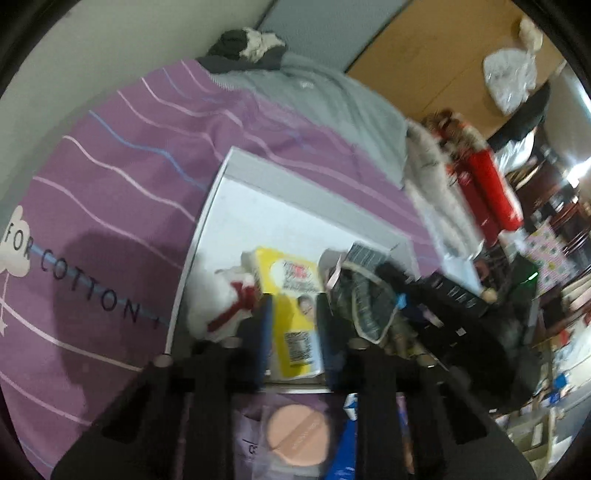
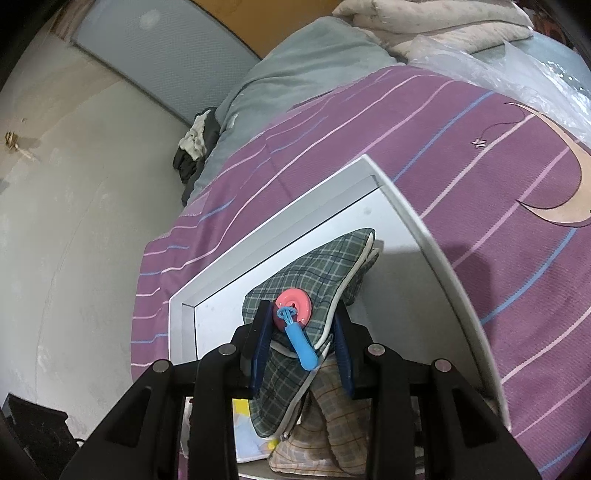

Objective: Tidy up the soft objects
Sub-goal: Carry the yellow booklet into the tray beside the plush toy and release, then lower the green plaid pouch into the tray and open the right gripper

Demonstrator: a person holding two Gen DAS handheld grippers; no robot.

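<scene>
A white open box [image 1: 295, 173] lies on the bed. In it are a yellow packet [image 1: 295, 314], a white plush toy with a red ribbon [image 1: 218, 299] to its left, and a green plaid slipper [image 1: 365, 306] to its right. My left gripper [image 1: 294, 306] hovers over the packet. Its fingers stand a narrow gap apart and grip nothing, and the packet shows through that gap. In the right wrist view my right gripper [image 2: 303, 310] is shut on the green plaid slipper [image 2: 332, 258] above the box [image 2: 406, 221]. A pink ring with a blue handle [image 2: 295, 317] rests on the slipper, and a beige plaid slipper [image 2: 328, 417] hangs below.
A purple striped bedspread [image 1: 110, 166] surrounds the box, with a grey blanket [image 1: 332, 99] beyond it. A peach round puff in a packet [image 1: 297, 432] lies under the left gripper. Red cylinders [image 1: 487, 192] and clutter stand to the right. Folded quilts [image 2: 443, 22] and a clear bag [image 2: 517, 74] sit at the bed's far end.
</scene>
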